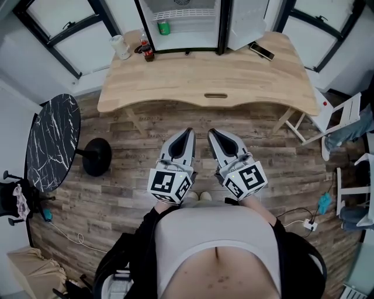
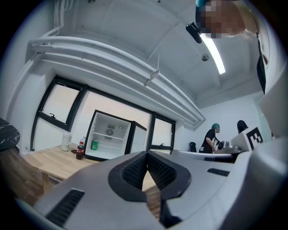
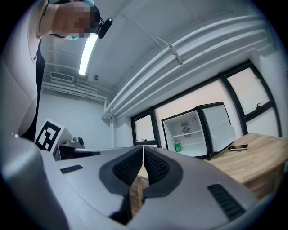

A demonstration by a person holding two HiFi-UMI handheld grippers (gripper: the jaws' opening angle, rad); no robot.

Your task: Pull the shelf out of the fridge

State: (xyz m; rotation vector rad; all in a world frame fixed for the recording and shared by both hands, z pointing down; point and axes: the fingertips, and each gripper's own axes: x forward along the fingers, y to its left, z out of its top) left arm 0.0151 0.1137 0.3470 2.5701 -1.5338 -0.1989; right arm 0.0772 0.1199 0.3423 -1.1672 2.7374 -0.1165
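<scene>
Left gripper and right gripper stood closed, empty, well apart from fridge — jaws needed opening before reaching shelf.

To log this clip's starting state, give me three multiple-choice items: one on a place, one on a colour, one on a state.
1. Where is the green can?
A. inside the fridge
B. on the floor
C. in a sink

2. What colour is the round table?
A. red
B. black with white veins
C. yellow

3. How do the left gripper and right gripper stand?
A. wide open
B. shut on a cloth
C. shut, empty

Answers:
1 A: the can stands in the open fridge.
2 B: the head view shows a dark marbled top.
3 C: each gripper view shows the pads together with nothing between.
</scene>
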